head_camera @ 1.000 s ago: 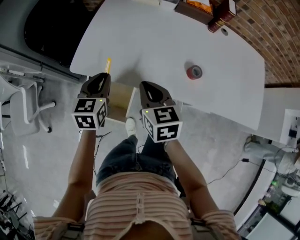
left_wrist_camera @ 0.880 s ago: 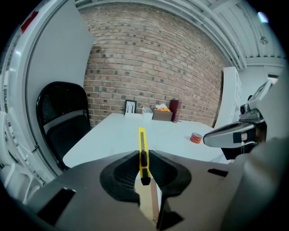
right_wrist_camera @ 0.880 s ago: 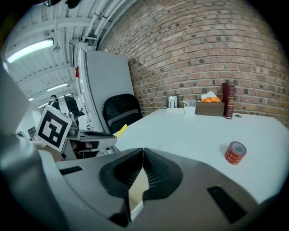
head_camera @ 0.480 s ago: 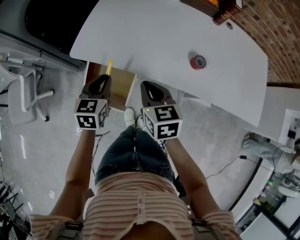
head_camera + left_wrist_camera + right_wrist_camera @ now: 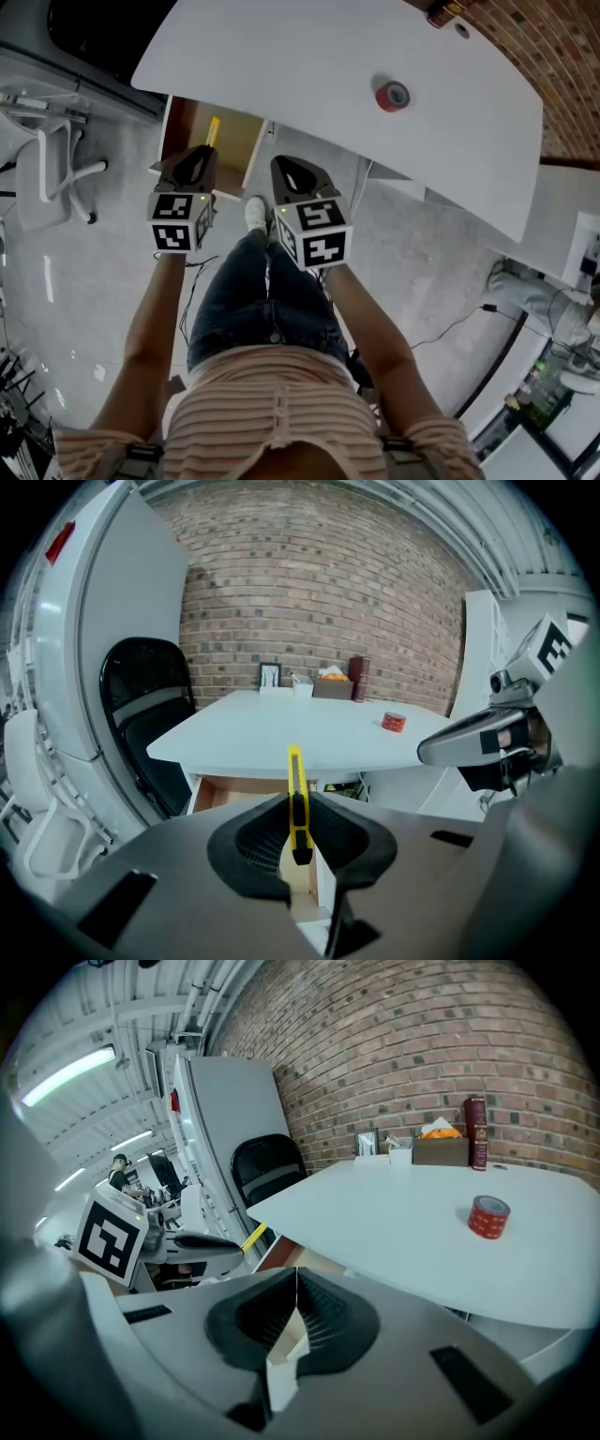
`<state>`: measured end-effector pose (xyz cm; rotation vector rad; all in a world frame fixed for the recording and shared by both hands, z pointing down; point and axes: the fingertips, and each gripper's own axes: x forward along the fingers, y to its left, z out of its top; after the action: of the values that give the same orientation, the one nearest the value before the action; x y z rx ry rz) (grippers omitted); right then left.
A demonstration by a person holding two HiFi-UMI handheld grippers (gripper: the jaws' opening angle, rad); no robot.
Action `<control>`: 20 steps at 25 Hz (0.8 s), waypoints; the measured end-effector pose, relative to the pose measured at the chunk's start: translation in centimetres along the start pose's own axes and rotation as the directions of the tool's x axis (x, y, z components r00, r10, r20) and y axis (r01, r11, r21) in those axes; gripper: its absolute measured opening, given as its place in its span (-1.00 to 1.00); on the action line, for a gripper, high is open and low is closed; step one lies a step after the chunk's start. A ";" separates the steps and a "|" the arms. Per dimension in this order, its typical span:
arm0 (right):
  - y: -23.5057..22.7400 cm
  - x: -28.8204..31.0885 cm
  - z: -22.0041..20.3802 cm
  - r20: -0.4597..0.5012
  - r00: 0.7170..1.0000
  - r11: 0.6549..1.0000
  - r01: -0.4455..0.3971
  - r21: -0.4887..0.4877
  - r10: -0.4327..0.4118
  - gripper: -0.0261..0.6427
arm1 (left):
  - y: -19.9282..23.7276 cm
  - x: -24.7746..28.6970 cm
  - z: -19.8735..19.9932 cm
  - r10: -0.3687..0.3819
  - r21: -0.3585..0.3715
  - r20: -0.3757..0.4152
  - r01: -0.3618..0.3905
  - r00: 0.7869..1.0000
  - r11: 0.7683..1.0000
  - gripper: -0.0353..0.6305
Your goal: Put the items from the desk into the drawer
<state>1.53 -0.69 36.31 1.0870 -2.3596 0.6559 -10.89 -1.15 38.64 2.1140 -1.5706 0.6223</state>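
Left claw (image 5: 298,810): pinching yellow utility knife (image 5: 295,778), over open drawer (image 5: 187,122), upper left of head view.
Right claw (image 5: 296,1283): pressed together, empty.
Red tape roll (image 5: 392,95): on table (image 5: 300,66), upper right.

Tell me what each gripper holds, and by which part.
The left gripper pinches the yellow box cutter near its lower end; the right gripper is shut, empty.

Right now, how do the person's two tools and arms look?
The left tool and right tool are dark grey, tapered shells with black ribbed pads. Each bears a white cube with black square markers. The arms are bare below short, striped sleeves.
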 end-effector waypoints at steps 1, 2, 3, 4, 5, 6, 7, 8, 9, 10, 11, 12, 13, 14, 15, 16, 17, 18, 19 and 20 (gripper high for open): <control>0.0 0.1 -0.7 -0.009 1.000 1.000 -0.004 0.001 0.004 -0.87 | -0.2 0.0 -0.3 0.002 0.006 -0.006 -0.002 1.000 1.000 -0.69; -0.2 0.2 -1.4 -0.018 1.000 1.000 -0.003 0.002 0.003 -0.87 | -0.4 0.1 -0.6 0.003 0.009 -0.011 -0.003 1.000 1.000 -0.69; -0.4 0.3 -2.1 -0.026 1.000 1.000 0.001 0.001 -0.001 -0.87 | -0.6 0.2 -1.0 0.002 0.009 -0.015 -0.001 1.000 1.000 -0.69; -0.6 0.3 -2.6 -0.032 0.999 1.000 0.008 -0.002 -0.008 -0.87 | -0.7 0.3 -1.4 0.000 0.006 -0.021 0.000 1.000 1.000 -0.69; -0.6 0.4 -3.0 -0.036 0.999 1.000 0.015 -0.004 -0.015 -0.87 | -0.6 0.4 -1.9 -0.001 0.002 -0.027 0.001 1.000 1.000 -0.69; -0.6 0.5 -3.3 -0.038 0.999 1.000 0.021 -0.002 -0.021 -0.87 | -0.5 0.5 -2.4 -0.001 -0.004 -0.035 0.001 0.999 1.000 -0.69; -0.5 0.6 -3.5 -0.039 0.999 1.000 0.028 0.003 -0.028 -0.87 | -0.3 0.5 -2.8 -0.001 -0.009 -0.043 0.001 0.999 1.000 -0.69; -0.4 0.7 -3.8 -0.040 0.999 0.999 0.035 0.013 -0.034 -0.87 | -0.1 0.6 -3.3 -0.003 -0.014 -0.050 0.002 0.999 1.000 -0.69; -0.4 0.7 -4.0 -0.043 0.998 0.999 0.043 0.024 -0.042 -0.87 | 0.0 0.7 -3.7 -0.006 -0.017 -0.058 0.005 0.998 1.000 -0.69; -0.3 0.8 -4.3 -0.047 0.998 0.998 0.052 0.034 -0.050 -0.87 | 0.1 0.8 -4.0 -0.011 -0.021 -0.066 0.009 0.998 1.000 -0.69; -0.2 0.9 -4.5 -0.050 0.997 0.997 0.060 0.044 -0.058 -0.87 | 0.2 1.0 -4.4 -0.015 -0.024 -0.076 0.014 0.997 1.000 -0.69; 0.0 1.1 -4.7 -0.054 0.996 0.996 0.069 0.050 -0.067 -0.87 | 0.4 1.1 -4.8 -0.021 -0.026 -0.087 0.019 0.996 0.999 -0.69; 0.3 1.5 -4.9 -0.059 0.995 0.995 0.080 0.054 -0.077 -0.87 | 0.7 1.3 -5.2 -0.027 -0.027 -0.097 0.025 0.995 0.999 -0.69; 0.6 1.8 -5.2 -0.064 0.994 0.994 0.093 0.058 -0.089 -0.87 | 1.0 1.5 -5.7 -0.035 -0.028 -0.107 0.032 0.994 0.999 -0.69; 1.0 2.2 -5.4 -0.069 0.993 0.992 0.105 0.064 -0.101 -0.87 | 1.4 1.6 -6.1 -0.044 -0.030 -0.116 0.041 0.992 0.999 -0.69; 1.4 2.6 -5.7 -0.073 0.991 0.990 0.117 0.075 -0.111 -0.87 | 1.8 1.7 -6.5 -0.054 -0.030 -0.124 0.050 0.991 0.998 -0.69; 1.8 3.0 -5.9 -0.074 0.990 0.988 0.127 0.088 -0.121 -0.87 | 2.2 1.9 -6.8 -0.063 -0.029 -0.131 0.060 0.989 0.998 -0.69; 2.1 3.4 -6.1 -0.076 0.988 0.985 0.138 0.100 -0.131 -0.87 | 2.6 2.1 -7.1 -0.073 -0.026 -0.138 0.070 0.988 0.997 -0.69; 2.5 3.8 -6.4 -0.080 0.987 0.982 0.151 0.111 -0.142 -0.87 | 2.9 2.2 -7.4 -0.085 -0.024 -0.145 0.083 0.986 0.996 -0.69; 2.9 4.2 -6.7 -0.087 0.984 0.979 0.164 0.120 -0.154 -0.87 | 3.2 2.4 -7.8 -0.098 -0.023 -0.152 0.096 0.983 0.995 -0.69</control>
<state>-1.87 2.56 43.35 1.2661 -2.1634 0.7827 -14.09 0.77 46.54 2.0648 -1.3767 0.7185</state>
